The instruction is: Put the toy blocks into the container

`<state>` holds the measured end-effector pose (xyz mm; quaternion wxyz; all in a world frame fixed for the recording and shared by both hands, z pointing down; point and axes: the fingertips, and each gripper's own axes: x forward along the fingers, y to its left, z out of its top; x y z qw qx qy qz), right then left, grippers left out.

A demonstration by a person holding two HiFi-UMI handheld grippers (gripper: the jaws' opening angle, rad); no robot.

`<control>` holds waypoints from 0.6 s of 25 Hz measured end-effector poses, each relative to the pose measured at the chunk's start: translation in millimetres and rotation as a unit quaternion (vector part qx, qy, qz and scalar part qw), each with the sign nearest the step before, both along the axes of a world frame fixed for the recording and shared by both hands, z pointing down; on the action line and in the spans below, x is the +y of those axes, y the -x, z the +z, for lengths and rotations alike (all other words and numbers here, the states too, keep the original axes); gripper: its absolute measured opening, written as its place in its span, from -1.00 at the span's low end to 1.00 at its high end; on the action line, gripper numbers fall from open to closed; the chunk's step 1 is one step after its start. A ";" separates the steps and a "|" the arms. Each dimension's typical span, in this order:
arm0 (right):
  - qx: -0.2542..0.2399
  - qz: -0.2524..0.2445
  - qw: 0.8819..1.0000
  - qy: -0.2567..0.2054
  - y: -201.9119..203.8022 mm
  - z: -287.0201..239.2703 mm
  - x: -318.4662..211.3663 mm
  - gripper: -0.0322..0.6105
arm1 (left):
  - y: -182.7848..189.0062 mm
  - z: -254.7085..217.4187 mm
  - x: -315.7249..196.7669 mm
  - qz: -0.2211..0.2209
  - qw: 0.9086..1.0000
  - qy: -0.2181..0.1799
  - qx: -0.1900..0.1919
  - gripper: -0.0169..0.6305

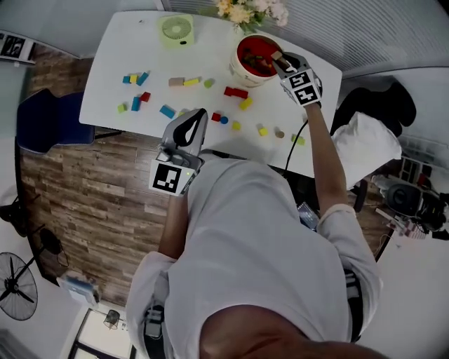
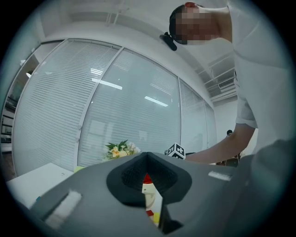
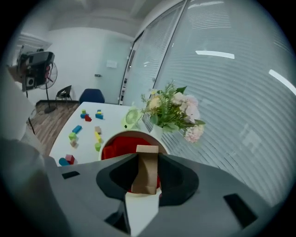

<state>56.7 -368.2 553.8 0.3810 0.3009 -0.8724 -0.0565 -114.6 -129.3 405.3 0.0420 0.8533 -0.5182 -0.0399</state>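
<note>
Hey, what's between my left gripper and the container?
Head view: a small red block and blue block near the left gripper, then a long red block nearer the container.

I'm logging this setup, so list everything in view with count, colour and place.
table: one, white, under everything
loose blocks: about nineteen, red, blue, yellow, green, tan, scattered on the table
bucket: one, white with red inside, table's far side
desk fan: one, pale green, table's far edge
flowers: one bunch, cream and pink, beside the bucket
chair: one, blue, left of the table
floor fan: one, black, on the wooden floor
tan block: one, in the right tool, above the bucket
left tool: one, grey, shut and empty, at the table's near edge
right tool: one, grey, shut on the tan block
</note>
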 end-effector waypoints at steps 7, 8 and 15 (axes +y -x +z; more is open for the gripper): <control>0.127 -0.097 0.986 0.042 32.6 59.4 -15.9 -0.49 | 16.8 0.2 21.1 -0.062 0.998 0.007 0.012 -0.96; 0.144 -0.109 0.982 0.046 35.5 67.1 -16.6 -0.49 | 19.0 0.6 25.1 -0.071 0.997 0.008 0.011 -0.96; 0.236 -0.154 0.957 0.069 44.8 94.4 -20.5 -0.49 | 34.6 -1.3 48.3 -0.118 0.993 0.014 0.006 -0.96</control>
